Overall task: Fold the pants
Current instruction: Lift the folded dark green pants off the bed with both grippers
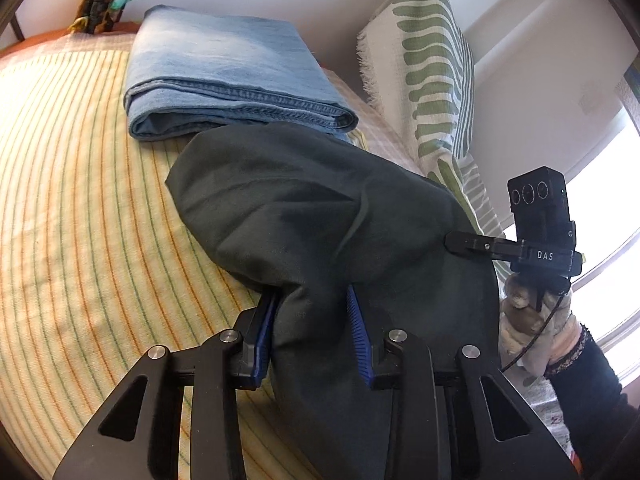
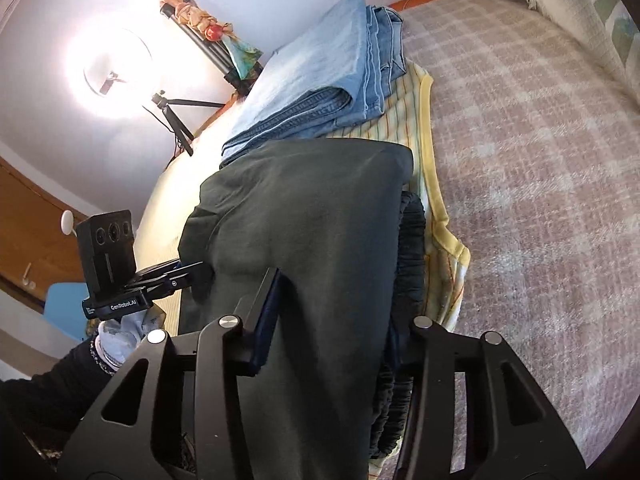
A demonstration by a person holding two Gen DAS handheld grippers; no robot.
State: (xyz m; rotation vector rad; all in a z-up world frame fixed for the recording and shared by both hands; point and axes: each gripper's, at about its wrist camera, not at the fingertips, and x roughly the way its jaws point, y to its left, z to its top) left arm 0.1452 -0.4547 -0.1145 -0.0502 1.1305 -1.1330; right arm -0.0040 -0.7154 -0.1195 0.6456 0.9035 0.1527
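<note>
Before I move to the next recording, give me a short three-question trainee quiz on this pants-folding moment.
1. True or false: the folded blue jeans lie beyond the dark green pants on the striped yellow blanket.
2. Multiple choice: the left hand-held gripper is A) open above the jeans, B) closed on the dark green pants, C) holding the green-patterned pillow.
3. Fill in: in the right wrist view, the gathered elastic beside the right hand-held gripper is the pants' ____.

Key: 1 true; 2 B; 3 waistband.
</note>
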